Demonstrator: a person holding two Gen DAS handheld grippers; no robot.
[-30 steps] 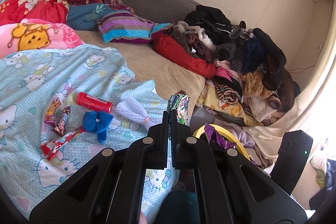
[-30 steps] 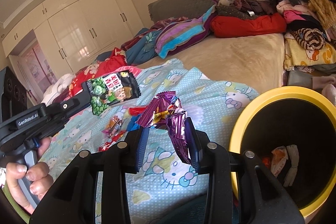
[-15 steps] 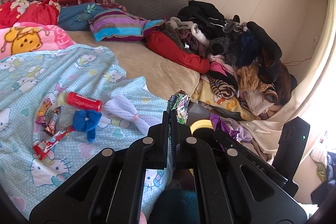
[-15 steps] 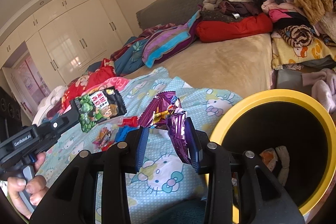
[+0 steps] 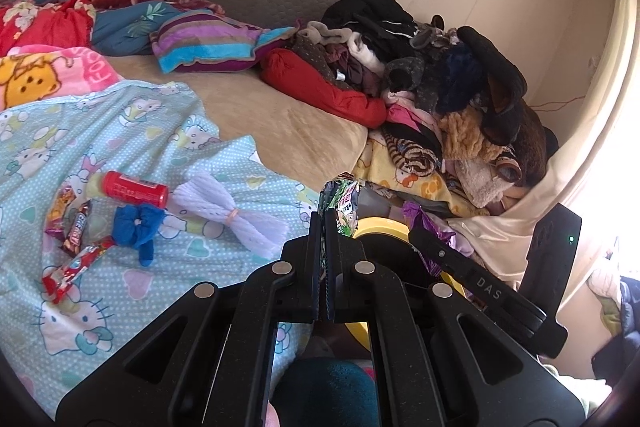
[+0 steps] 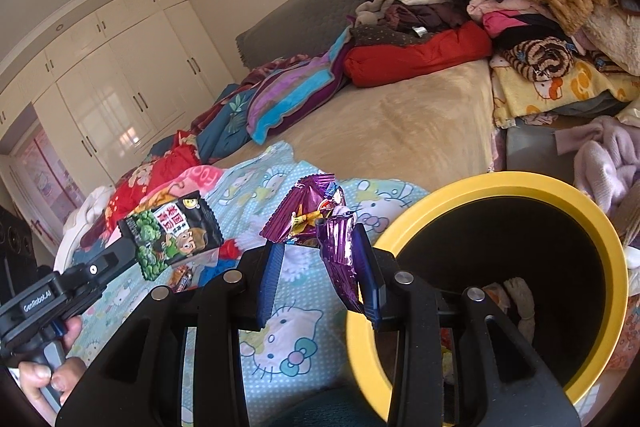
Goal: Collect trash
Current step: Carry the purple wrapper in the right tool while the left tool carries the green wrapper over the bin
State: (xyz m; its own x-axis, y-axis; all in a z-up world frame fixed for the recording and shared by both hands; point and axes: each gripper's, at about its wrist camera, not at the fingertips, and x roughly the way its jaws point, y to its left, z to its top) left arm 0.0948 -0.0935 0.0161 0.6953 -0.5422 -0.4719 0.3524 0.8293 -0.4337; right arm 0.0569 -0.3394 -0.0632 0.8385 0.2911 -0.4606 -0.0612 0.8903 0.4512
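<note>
My left gripper (image 5: 323,227) is shut on a green-and-black snack packet (image 5: 343,202), which also shows in the right wrist view (image 6: 172,239), held above the bed's edge beside the bin. My right gripper (image 6: 318,259) has its jaws apart, with a crumpled purple wrapper (image 6: 320,227) hanging against the right finger (image 6: 370,271). A yellow-rimmed black bin (image 6: 560,195) stands just right of it, with trash inside. Its rim (image 5: 380,227) shows in the left wrist view. Several candy wrappers (image 5: 74,227) lie on the Hello Kitty blanket (image 5: 120,131).
A red tube (image 5: 134,189), blue scrunchie (image 5: 136,227) and white yarn bundle (image 5: 228,215) lie on the blanket. A clothes pile (image 5: 440,87) fills the bed's right side. A striped pillow (image 5: 208,43) and folded quilts (image 5: 48,23) lie at the back. White wardrobes (image 6: 100,87) stand far left.
Both grippers have moved right toward the bin. The bin's opening is larger and closer in the right wrist view. Both wrappers stay held as before.
</note>
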